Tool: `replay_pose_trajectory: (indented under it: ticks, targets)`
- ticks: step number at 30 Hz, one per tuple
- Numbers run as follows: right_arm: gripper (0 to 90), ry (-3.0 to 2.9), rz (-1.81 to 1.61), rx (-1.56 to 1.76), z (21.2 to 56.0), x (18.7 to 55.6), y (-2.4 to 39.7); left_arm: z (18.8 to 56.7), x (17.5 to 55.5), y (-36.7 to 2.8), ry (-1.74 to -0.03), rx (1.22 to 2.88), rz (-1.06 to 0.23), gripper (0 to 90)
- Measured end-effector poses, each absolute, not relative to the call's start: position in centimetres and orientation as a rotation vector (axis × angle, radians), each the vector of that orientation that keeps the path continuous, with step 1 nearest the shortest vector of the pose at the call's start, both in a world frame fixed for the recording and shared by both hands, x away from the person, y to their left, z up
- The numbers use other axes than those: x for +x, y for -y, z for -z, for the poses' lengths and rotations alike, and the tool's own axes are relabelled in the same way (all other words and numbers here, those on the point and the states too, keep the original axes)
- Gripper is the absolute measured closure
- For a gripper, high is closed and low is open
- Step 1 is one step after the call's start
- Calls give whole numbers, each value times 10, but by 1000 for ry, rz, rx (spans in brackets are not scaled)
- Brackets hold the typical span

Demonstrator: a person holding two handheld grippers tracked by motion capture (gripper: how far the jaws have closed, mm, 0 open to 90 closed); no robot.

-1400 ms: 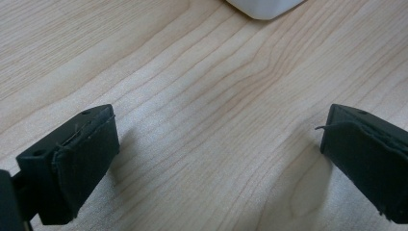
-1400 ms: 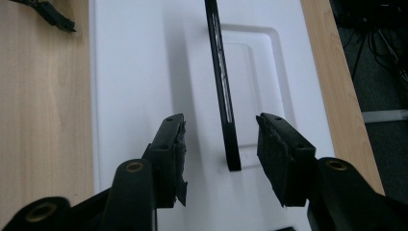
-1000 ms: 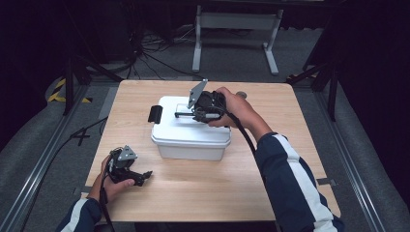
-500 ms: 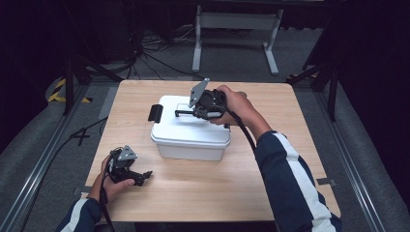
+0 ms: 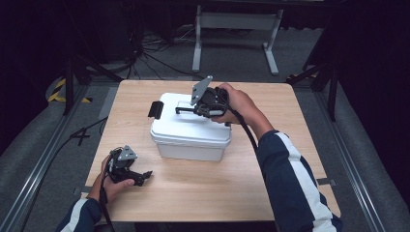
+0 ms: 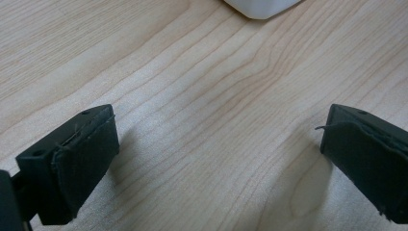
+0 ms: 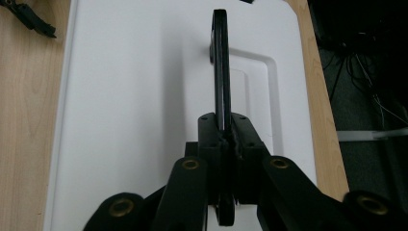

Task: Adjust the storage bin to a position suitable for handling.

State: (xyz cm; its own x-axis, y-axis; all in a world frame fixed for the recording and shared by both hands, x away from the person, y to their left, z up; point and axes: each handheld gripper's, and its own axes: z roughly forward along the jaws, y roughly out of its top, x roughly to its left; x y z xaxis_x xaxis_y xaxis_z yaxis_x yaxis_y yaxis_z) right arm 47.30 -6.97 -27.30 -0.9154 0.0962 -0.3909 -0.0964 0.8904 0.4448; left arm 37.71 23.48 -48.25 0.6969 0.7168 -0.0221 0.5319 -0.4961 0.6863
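Observation:
A white lidded box [image 5: 188,137] stands in the middle of the wooden table [image 5: 270,159]. Its thin black lid handle [image 5: 184,110] is raised upright. My right gripper [image 5: 196,110] reaches over the lid from the right and is shut on that handle. In the right gripper view the handle [image 7: 221,72] runs edge-on between the closed jaws of the right gripper [image 7: 225,132], above the white lid [image 7: 130,96]. My left gripper [image 5: 142,176] rests low on the table at the front left, open, with bare wood between the jaws of the left gripper [image 6: 216,159].
A black latch [image 5: 155,109] sits on the box's left end. A corner of the box [image 6: 260,7] shows at the top of the left gripper view. A metal stand [image 5: 232,21] and cables lie on the floor beyond the table.

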Motion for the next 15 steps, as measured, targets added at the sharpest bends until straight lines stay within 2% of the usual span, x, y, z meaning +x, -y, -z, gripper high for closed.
replay_pose_trajectory:
  ticks: [15]
  targets:
    - [852,-2616,-695,14,255,463,87,482,377,-235,-949,2224,-346,3]
